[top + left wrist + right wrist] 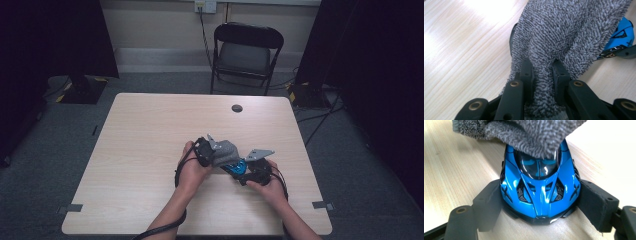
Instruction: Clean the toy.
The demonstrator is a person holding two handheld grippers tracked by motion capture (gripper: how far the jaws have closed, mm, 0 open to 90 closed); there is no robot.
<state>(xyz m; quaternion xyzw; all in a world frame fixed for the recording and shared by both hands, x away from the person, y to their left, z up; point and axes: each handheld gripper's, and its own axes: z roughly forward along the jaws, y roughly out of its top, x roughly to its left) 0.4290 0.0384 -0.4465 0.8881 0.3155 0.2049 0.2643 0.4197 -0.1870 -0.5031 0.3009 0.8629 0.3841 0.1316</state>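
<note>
black jaws, brass-ringed screw holes

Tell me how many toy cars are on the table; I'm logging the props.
1. The blue toy car sits near the table's middle, clamped between the right gripper's jaws and partly covered by the grey cloth held by the left gripper.

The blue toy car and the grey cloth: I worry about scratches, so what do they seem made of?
Blue toy car: a hard glossy shell, painted metal or plastic, hard to tell which; sharp highlights run over its body and dark windscreen. Grey cloth: soft looped pile, probably microfibre; short fuzzy tufts cover it, and it bunches where it is pinched.
</note>
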